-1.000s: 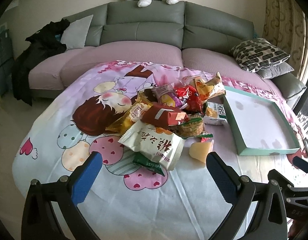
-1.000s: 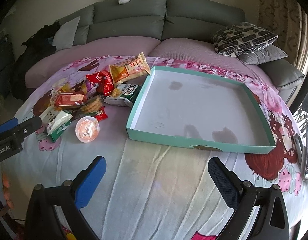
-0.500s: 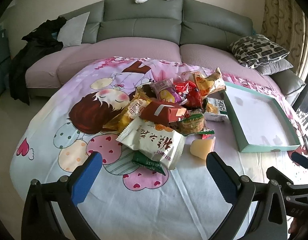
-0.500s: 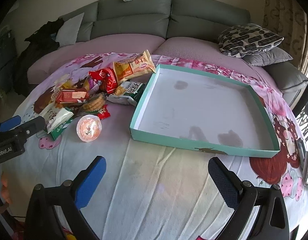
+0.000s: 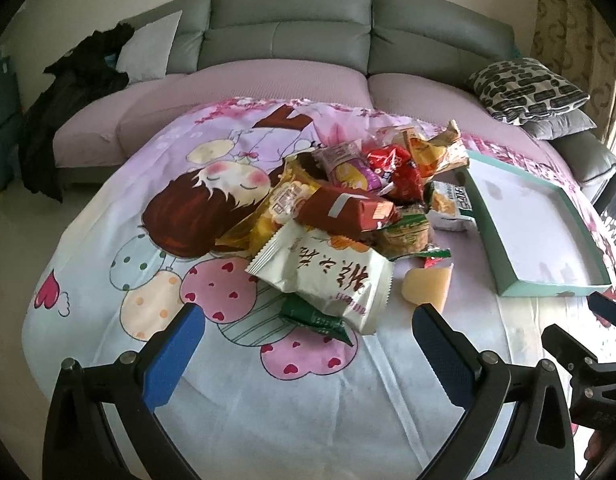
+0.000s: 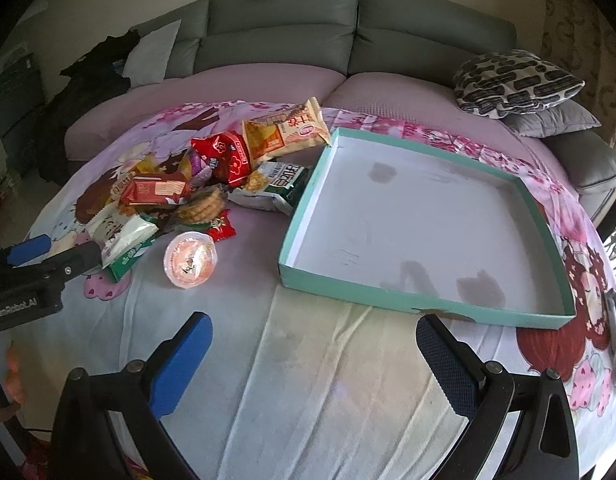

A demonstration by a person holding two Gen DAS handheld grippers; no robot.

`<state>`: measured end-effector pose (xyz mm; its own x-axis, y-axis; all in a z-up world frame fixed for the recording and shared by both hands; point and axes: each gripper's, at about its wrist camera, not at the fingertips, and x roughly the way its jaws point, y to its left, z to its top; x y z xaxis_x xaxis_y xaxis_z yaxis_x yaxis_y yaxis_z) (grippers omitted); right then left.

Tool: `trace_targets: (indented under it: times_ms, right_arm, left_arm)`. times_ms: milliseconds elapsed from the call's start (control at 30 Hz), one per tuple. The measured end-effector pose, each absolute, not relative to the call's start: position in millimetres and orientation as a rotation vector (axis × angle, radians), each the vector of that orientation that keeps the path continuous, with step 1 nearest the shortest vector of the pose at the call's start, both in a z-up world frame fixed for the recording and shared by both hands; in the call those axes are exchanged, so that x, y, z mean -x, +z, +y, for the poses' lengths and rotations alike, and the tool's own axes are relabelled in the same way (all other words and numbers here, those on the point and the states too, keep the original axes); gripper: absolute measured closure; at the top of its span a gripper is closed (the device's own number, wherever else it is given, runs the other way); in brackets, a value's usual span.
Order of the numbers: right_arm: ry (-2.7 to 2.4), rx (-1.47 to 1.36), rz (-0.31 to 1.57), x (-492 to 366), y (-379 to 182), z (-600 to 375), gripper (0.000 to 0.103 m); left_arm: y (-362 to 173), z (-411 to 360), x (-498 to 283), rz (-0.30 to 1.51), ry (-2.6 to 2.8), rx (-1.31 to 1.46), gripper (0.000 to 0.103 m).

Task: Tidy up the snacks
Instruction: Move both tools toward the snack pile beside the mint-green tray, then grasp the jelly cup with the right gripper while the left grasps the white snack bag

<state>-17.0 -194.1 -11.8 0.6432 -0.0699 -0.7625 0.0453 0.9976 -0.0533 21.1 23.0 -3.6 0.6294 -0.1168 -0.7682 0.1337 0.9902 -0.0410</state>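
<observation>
Snacks (image 5: 348, 216) lie heaped on the cartoon-print cloth (image 5: 108, 248) just ahead of the left gripper (image 5: 308, 344), whose blue-padded fingers are spread wide with nothing between them, a white packet (image 5: 328, 276) nearest them. The right gripper (image 6: 314, 350) is likewise spread and empty above bare cloth. Ahead and to its right sits the teal tray (image 6: 488, 312); ahead-left, near the pile, lies a jelly cup (image 6: 191, 259).
</observation>
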Motion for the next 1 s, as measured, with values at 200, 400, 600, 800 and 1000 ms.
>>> trace_targets:
  times_ms: [200,400,600,800,1000]
  right_arm:
    - [-0.055,0.044,0.875,13.4,-12.9,-188.8,0.000]
    - [-0.051,0.051,0.879,12.6,-13.7,-186.3,0.000]
    - [-0.047,0.052,0.882,11.4,-14.5,-185.6,0.000]
    - [-0.027,0.060,0.883,7.0,-13.8,-180.7,0.000]
    - [0.043,0.077,0.876,-7.6,-7.9,-162.4,0.000]
  left_arm:
    - [-7.3,26.2,-22.7,0.894,-0.142,-0.013,0.000]
    - [-9.1,25.8,-22.6,0.904,-0.144,-0.017,0.000]
    - [-8.5,25.7,-22.9,0.904,-0.146,-0.018,0.000]
    - [-8.3,26.3,-27.3,0.911,-0.145,-0.016,0.000]
    - [-3.1,29.8,-41.4,0.923,-0.146,-0.009,0.000]
